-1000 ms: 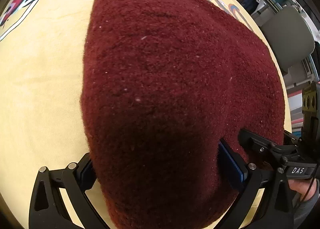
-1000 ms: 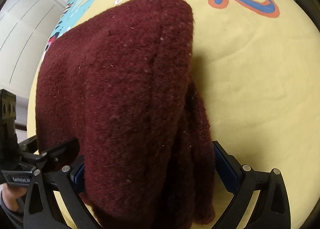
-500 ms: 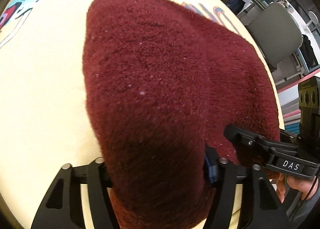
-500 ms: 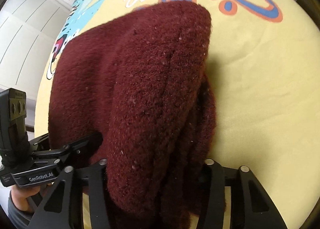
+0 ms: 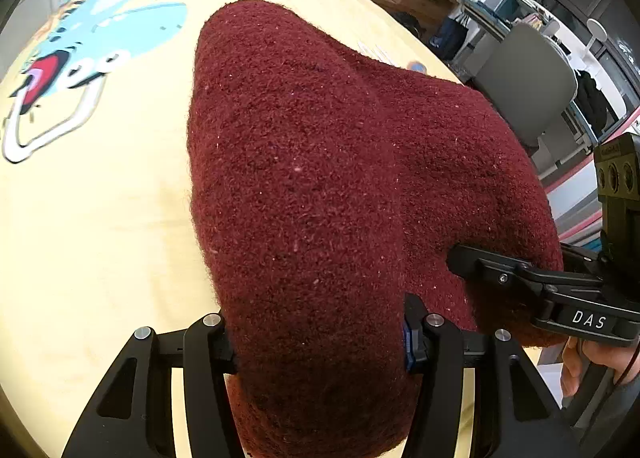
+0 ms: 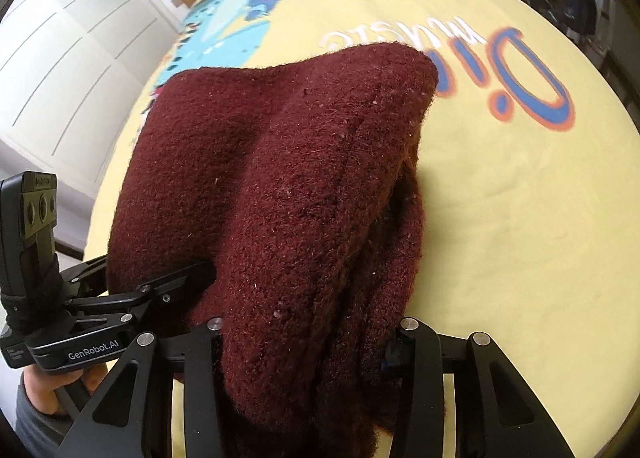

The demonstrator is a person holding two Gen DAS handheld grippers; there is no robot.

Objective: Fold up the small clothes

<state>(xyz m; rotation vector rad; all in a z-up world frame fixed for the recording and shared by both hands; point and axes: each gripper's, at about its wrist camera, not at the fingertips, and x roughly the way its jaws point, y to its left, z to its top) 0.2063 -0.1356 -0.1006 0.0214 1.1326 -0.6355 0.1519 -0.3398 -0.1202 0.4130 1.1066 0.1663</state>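
My left gripper [image 5: 316, 342] and right gripper [image 6: 304, 342] each pinch a bunched near edge of the dark red sweater [image 5: 320, 186], and both pairs of jaws are closing tighter, the knit packed between the pads. The garment runs away from my fingers over the yellow printed sheet [image 5: 92, 226], its long axis pointing ahead, its far end rounded. It is thick, fuzzy wool, doubled in layers on the right side.
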